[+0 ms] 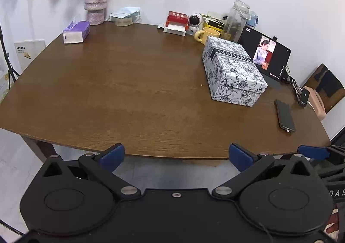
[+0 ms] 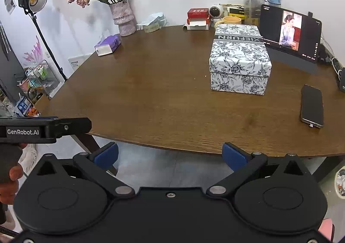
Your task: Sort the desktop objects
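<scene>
A closed box with a black-and-white floral print (image 1: 234,71) (image 2: 239,59) stands on the right half of the brown wooden table (image 1: 129,92) (image 2: 151,92). A dark phone (image 1: 284,116) (image 2: 312,106) lies flat to the right of the box, near the front edge. My left gripper (image 1: 175,155) hangs open just off the table's near edge, nothing between its blue pads. My right gripper (image 2: 170,154) is open too, level with that same edge and empty. The left gripper's body (image 2: 43,130) shows at the left of the right wrist view.
Along the back wall stand a purple tissue pack (image 1: 76,31) (image 2: 107,44), a vase of flowers (image 1: 96,3) (image 2: 123,16), a red and white carton (image 1: 176,22), a small white robot figure (image 1: 195,21), a yellow mug (image 1: 207,35), a clear jug (image 1: 236,21) and a lit tablet (image 1: 265,55) (image 2: 290,33). A studio lamp (image 2: 32,1) stands left.
</scene>
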`<state>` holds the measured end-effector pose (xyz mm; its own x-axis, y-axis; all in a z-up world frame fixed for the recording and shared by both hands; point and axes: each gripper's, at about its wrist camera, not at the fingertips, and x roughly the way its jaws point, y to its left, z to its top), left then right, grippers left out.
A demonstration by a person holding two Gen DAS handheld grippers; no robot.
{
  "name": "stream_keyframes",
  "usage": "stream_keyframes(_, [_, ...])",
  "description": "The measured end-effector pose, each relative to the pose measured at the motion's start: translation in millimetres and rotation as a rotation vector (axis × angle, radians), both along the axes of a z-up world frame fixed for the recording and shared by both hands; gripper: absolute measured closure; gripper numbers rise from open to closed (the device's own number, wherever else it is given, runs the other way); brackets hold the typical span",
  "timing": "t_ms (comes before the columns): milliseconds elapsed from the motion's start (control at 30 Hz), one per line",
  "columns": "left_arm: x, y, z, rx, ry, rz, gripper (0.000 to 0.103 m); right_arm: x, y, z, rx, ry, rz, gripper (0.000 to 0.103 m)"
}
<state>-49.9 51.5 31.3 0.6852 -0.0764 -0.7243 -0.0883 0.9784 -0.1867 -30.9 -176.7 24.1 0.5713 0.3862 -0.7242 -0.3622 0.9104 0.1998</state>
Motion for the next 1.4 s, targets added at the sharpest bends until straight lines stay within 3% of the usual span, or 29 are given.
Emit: stream_keyframes(1400, [4, -10, -4, 0.032, 0.028, -0.007, 0.000, 1, -1, -8, -0.009, 0.027, 0.018, 0.000])
